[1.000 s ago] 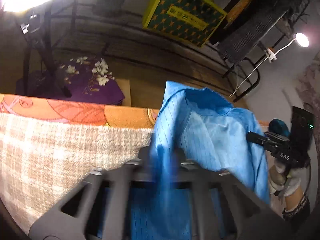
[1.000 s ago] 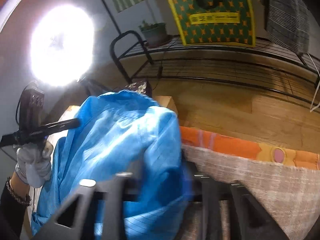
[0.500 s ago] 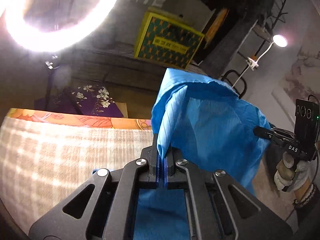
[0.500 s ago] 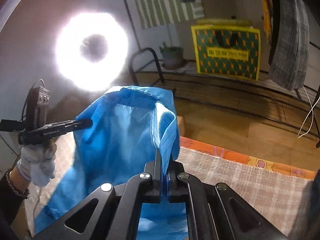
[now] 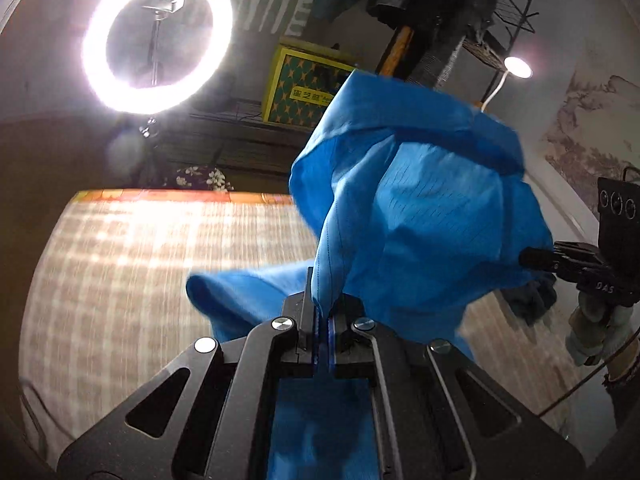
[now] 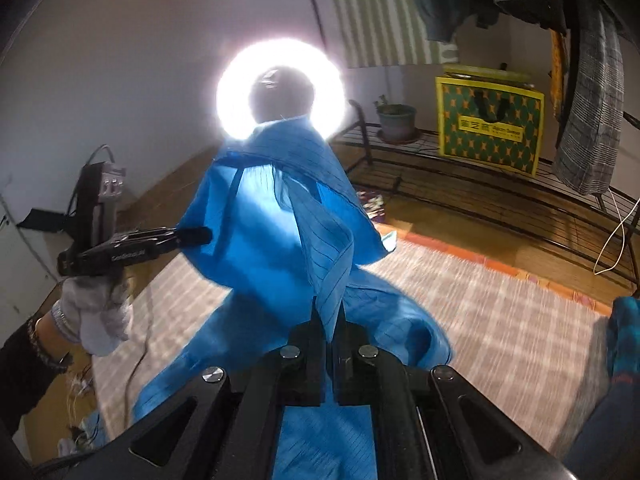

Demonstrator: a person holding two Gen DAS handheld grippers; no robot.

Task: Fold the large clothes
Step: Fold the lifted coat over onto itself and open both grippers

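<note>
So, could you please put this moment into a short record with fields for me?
garment: blue garment, bunched, lifted above the checked cloth
left gripper: fingers shut on a fabric edge
right gripper: fingers shut on another edge
lighting: ring light on
fold status: not yet folded
</note>
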